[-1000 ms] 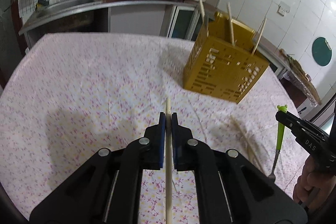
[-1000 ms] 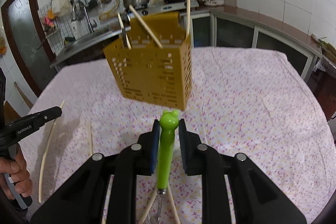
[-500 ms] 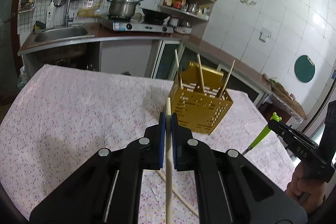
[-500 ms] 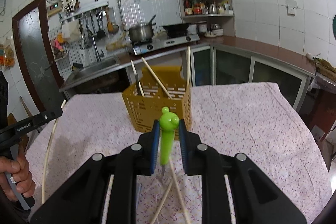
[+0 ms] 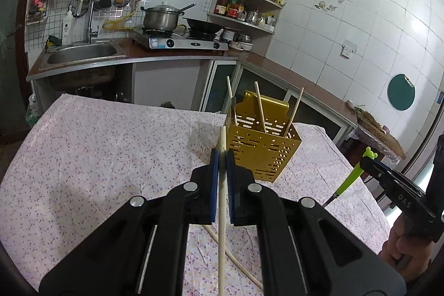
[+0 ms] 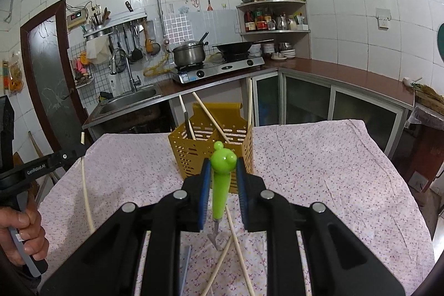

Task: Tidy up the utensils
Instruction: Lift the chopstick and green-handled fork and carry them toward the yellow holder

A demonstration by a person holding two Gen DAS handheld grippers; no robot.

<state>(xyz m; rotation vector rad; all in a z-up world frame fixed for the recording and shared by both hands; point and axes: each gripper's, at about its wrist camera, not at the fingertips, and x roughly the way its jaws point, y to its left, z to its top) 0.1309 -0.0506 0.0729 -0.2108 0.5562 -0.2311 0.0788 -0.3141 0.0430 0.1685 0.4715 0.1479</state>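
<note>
Pretty even indoor light for me, glare spots on the glossy white wall tiles point(image 5: 319, 27), heavy fisheye bending plus dark vignette corners.

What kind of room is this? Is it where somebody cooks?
Yes, it looks like a home kitchen. There is a steel pot on a gas stove, a sink with a tap beside it, and ladles hanging on the tiled wall above.
</note>
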